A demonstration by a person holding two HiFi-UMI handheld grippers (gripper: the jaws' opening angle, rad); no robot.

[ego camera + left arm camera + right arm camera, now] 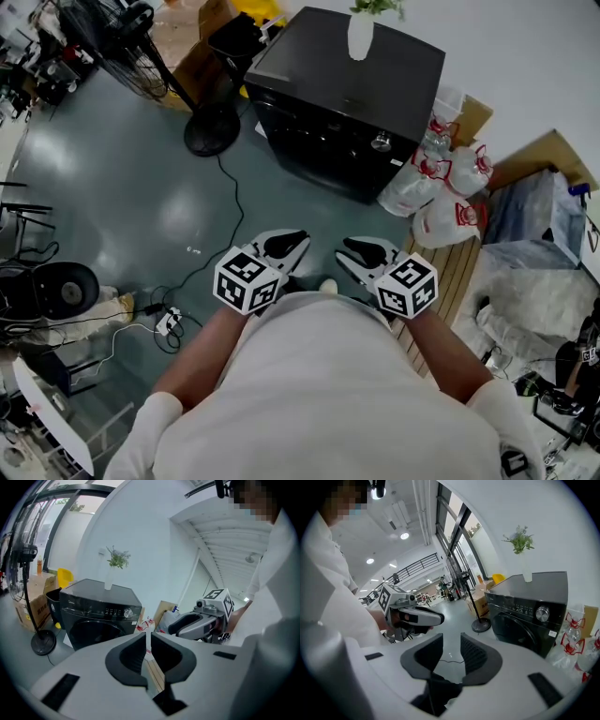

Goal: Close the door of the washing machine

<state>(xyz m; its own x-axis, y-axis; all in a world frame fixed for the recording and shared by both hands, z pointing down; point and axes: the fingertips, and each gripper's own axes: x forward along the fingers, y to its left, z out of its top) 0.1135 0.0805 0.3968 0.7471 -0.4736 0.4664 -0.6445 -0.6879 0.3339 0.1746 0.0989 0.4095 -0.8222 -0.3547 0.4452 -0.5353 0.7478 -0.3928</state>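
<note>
- Room: a glossy grey-green floor [141,197] against a white wall. A black pedestal fan [212,129] stands to the left, and white plastic bags with red print [439,192] lie to the right.
- Location of the task item: the black front-loading washing machine [349,103] stands against the wall ahead of the person, well apart from both grippers. A white vase holding a green sprig [360,34] stands on its lid.
- The round dark-glass door [93,631] faces the person. From here it appears to lie flush with the cabinet; whether it is latched cannot be told.
- Handling, as a judgement: the door is rigid and hinged, moderately heavy, and has a smooth, slippery glass face. It calls for a push, not a grip. Apply the push at the rim opposite the hinge and press firmly until the latch catches.
- Left gripper [284,246]: held low in front of the torso, angled down and forward. The jaws stand a narrow slit apart, with nothing between them.
- Right gripper [364,250]: alongside the left at matching height and tilt. The jaws are parted wider and are empty.
</note>
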